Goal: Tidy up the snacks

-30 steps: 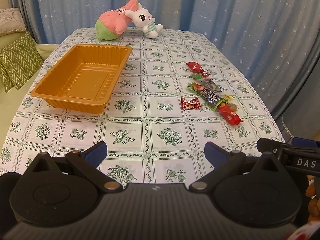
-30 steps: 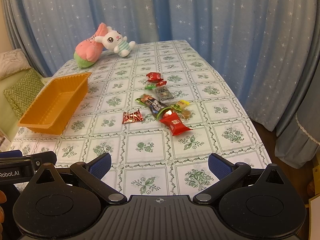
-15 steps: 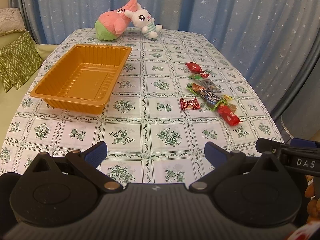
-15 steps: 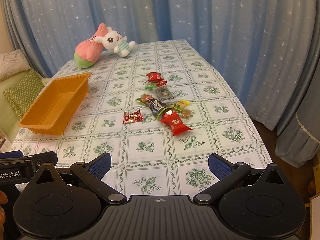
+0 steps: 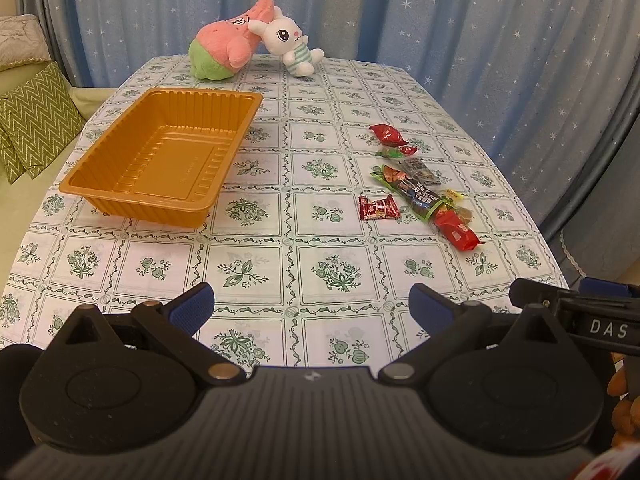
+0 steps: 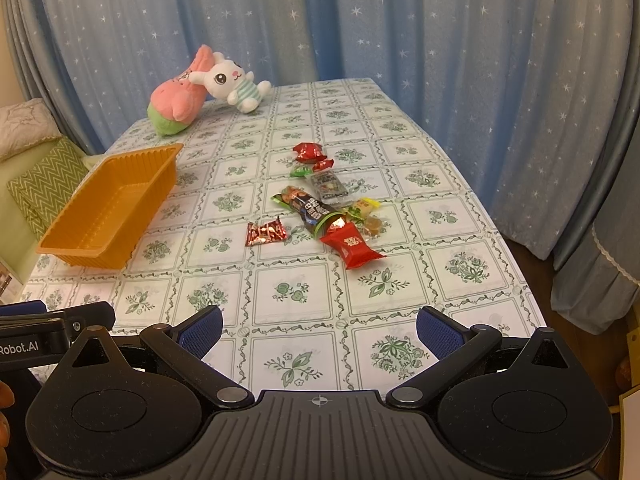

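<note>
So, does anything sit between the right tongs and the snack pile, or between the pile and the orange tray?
Nothing visible does. Only bare tablecloth lies between the open right tongs and the snack pile. The stretch from the pile to the empty orange tray is also free; the plush toys sit at the far end.

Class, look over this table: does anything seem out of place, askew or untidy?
Yes. The snacks lie loose in an overlapping heap on the tablecloth, while the orange tray is empty. Two plush toys slump against each other at the far end, odd among snacks. Nothing looks spilled or damaged.
</note>
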The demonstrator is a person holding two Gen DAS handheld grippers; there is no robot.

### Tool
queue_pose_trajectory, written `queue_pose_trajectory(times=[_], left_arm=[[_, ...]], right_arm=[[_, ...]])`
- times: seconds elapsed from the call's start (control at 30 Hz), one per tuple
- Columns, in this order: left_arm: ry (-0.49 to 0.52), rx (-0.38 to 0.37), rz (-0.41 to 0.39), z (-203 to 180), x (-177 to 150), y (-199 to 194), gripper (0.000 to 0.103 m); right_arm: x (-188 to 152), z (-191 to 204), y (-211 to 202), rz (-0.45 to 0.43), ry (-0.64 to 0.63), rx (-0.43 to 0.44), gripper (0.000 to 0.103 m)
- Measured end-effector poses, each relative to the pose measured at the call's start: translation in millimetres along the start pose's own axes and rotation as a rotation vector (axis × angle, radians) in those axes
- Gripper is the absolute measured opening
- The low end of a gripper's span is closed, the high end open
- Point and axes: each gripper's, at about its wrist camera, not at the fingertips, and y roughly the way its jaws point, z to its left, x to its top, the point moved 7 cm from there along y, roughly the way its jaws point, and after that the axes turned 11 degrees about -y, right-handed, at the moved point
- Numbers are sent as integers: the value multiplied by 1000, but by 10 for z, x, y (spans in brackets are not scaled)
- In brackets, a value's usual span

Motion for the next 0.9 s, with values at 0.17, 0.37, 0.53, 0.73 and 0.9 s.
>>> queue_pose_trajectory(times=[0.17,0.37,0.53,0.73,0.9], left_arm=[[-1,0,0,1,-2,0,103],[-1,-2,1,-4,-2,0,103],[0,-5,1,-24,-2,5,103],[0,-6,2,-31,0,11,103],[0,-11,3,-36,5,22,103]], right_arm=[[8,3,-1,0,0,1,103],[7,-4,-1,0,1,0,103],[10,-6,-1,0,1,-1,103],[14,-4,-2,0,2,-1,103],[19,-8,-1,0,2,0,103]])
